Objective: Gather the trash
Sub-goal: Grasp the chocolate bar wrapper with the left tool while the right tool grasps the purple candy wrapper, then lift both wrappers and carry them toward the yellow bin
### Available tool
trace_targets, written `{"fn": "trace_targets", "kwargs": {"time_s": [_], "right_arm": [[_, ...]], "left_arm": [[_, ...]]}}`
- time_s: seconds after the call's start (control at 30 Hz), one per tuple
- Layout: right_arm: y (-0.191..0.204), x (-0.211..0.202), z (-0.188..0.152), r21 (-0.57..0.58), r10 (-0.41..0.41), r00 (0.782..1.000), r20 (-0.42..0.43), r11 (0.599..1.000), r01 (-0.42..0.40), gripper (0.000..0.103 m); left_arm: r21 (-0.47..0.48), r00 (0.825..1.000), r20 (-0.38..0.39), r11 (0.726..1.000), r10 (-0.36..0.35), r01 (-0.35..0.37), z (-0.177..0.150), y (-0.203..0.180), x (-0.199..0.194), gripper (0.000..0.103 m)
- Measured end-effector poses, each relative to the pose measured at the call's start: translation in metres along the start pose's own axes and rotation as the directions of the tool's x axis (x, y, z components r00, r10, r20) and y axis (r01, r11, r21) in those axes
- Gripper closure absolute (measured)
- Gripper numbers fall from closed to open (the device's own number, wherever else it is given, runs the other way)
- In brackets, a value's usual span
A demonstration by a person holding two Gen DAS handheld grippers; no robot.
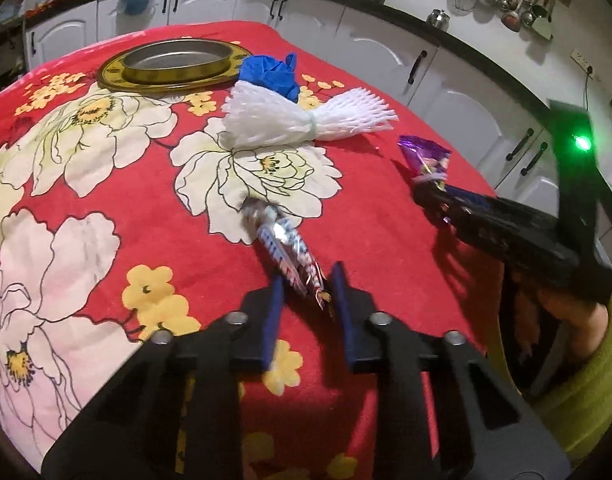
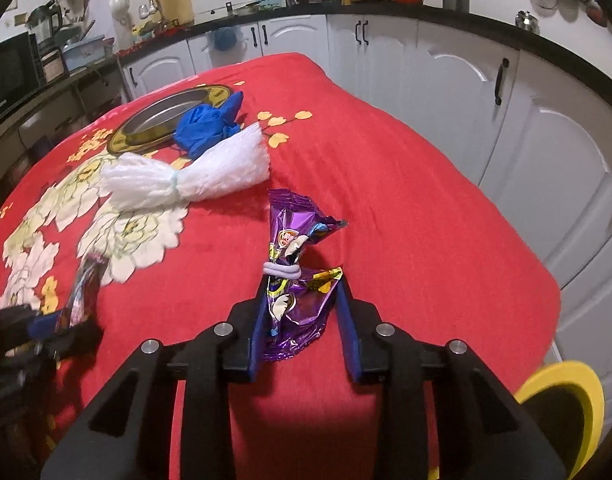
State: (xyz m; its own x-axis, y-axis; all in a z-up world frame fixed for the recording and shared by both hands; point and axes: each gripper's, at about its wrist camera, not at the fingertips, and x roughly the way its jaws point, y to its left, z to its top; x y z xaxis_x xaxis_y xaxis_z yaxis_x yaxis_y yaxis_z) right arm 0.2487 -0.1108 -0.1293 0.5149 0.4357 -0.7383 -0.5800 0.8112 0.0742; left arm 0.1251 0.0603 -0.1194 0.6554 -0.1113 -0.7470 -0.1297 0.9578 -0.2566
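A silver, blue and red snack wrapper [image 1: 283, 246] sticks out from between the fingers of my left gripper [image 1: 306, 284], which is shut on its near end. A purple foil wrapper [image 2: 295, 264], tied with a band, is held in my right gripper [image 2: 299, 288], which is shut on its lower half; it also shows in the left wrist view [image 1: 426, 158]. A white foam net [image 1: 301, 120] and a crumpled blue glove [image 1: 273, 72] lie farther back on the red floral cloth. A round metal tray [image 1: 173, 62] on a gold plate sits at the far end.
The table [image 2: 426, 220] is covered by the red floral cloth and drops off on the right and near sides. White kitchen cabinets [image 2: 466, 92] with a dark counter stand behind and to the right. A yellow-rimmed object [image 2: 566, 400] is at lower right.
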Motion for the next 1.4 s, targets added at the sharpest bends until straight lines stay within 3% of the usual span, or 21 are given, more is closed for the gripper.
{"fn": "trace_targets", "kwargs": {"time_s": [0.03,0.2,0.5,0.87,1.4], "right_arm": [[0.002,-0.004,-0.004,0.0,-0.003,1.0,0.004,1.0,0.003,0.074],[0.008,-0.02,-0.023,0.014,-0.004,0.999,0.034,1.0,0.003,0.075],[0.019,-0.054,-0.043,0.042,0.051,0.996,0.07,0.998,-0.054,0.075],[0.012,-0.093,-0.049,0.06,0.044,0.991,0.127,0.997,-0.052,0.075],[-0.002,-0.13,-0.06,0.097,0.019,0.982,0.189,0.995,-0.038,0.075]], "left_arm": [[-0.004,1.0,-0.007,1.0,-0.008,0.008,0.001,0.002,0.0,0.095],[0.006,0.999,-0.019,1.0,-0.028,0.028,0.003,0.004,0.0,0.097],[0.058,0.998,0.038,0.997,-0.056,0.054,0.007,-0.012,-0.019,0.097],[0.14,0.991,0.094,0.987,-0.095,0.081,0.009,-0.035,-0.038,0.097],[0.171,0.988,0.108,0.981,-0.112,0.093,0.004,-0.05,-0.041,0.097]]}}
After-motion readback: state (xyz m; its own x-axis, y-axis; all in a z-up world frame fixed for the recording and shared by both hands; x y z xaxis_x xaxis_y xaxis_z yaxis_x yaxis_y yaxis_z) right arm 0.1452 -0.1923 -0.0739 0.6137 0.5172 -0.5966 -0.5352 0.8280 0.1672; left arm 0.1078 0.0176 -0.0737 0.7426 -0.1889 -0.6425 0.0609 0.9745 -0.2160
